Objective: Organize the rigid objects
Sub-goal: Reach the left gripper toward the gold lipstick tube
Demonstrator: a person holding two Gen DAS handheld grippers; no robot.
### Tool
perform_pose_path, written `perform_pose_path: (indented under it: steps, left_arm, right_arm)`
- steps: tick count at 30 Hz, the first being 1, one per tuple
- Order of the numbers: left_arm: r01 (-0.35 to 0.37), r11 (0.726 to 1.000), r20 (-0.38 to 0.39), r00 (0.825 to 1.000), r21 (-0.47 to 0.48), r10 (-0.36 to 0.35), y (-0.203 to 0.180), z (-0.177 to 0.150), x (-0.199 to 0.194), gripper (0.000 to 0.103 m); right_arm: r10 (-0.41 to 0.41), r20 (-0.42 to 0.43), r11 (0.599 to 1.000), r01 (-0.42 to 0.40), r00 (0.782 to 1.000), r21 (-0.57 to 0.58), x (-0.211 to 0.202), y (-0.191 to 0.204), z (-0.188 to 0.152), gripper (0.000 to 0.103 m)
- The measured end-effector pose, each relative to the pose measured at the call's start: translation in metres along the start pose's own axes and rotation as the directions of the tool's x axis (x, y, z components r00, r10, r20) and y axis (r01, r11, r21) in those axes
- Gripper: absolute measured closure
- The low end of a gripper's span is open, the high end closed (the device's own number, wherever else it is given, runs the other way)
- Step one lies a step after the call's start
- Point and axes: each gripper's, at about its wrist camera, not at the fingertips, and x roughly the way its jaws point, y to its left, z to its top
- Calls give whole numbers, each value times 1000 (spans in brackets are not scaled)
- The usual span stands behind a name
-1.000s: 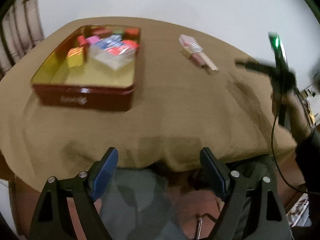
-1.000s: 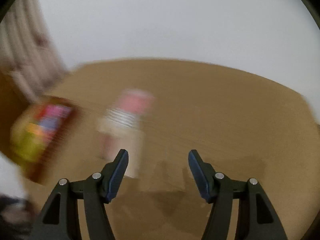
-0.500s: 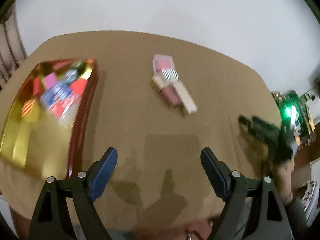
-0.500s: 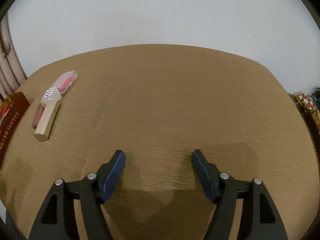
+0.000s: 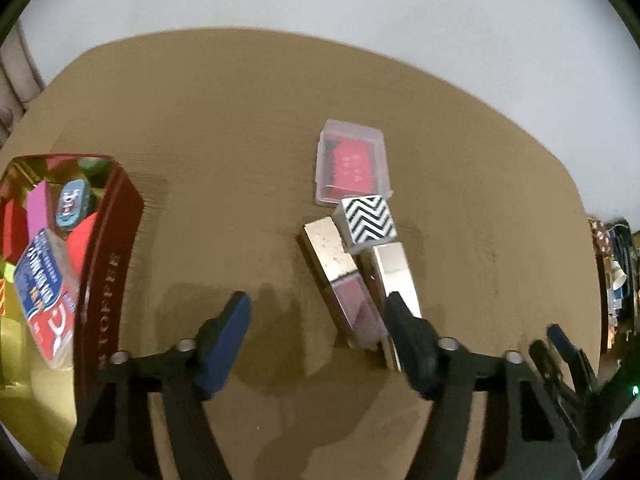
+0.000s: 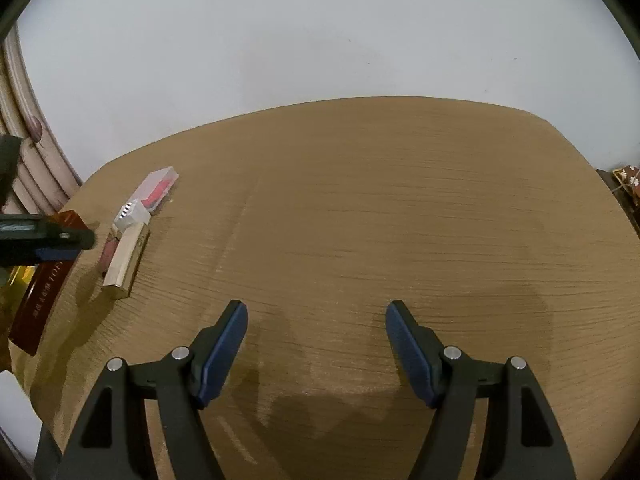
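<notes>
Careful: your left hand-held gripper (image 5: pixel 316 320) is closing on nothing yet, with the gold tubes (image 5: pixel 344 280) at one o'clock; its right finger may knock them. Your right hand-held gripper (image 6: pixel 316 344) hangs open over bare tabletop (image 6: pixel 400 220).

Each black plastic two-finger left gripper (image 5: pixel 318 310) and right gripper (image 6: pixel 316 318) carries blue rubber pads (image 6: pixel 224 350) inside, with silver round screws (image 6: pixel 451 353) at five and seven o'clock.
</notes>
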Motion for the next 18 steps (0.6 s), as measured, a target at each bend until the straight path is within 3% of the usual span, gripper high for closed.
perform_pose_path:
  steps: [7, 10, 12, 15, 18]
  left_arm:
    - [-32, 999, -7, 999, -19, 32, 3, 12, 12, 45]
    - [11, 1000, -31, 999, -18, -11, -4, 14, 13, 43]
    - [-43, 999, -28, 999, -5, 43, -8, 16, 18, 41]
    - [-55, 998, -62, 997, -37, 53, -4, 19, 29, 41]
    - [-52, 995, -51, 998, -82, 48, 5, 21, 30, 51]
  right_arm:
    - [23, 6, 1000, -23, 1000, 5, -9, -5, -2, 29]
    - [31, 6, 1000, -31, 1000, 3, -11, -5, -3, 29]
    - [31, 6, 1000, -31, 1000, 3, -11, -5, -4, 29]
    - [31, 6, 1000, -31, 1000, 3, -11, -5, -4, 29]
    - [32, 7, 999, -32, 999, 8, -16, -8, -6, 29]
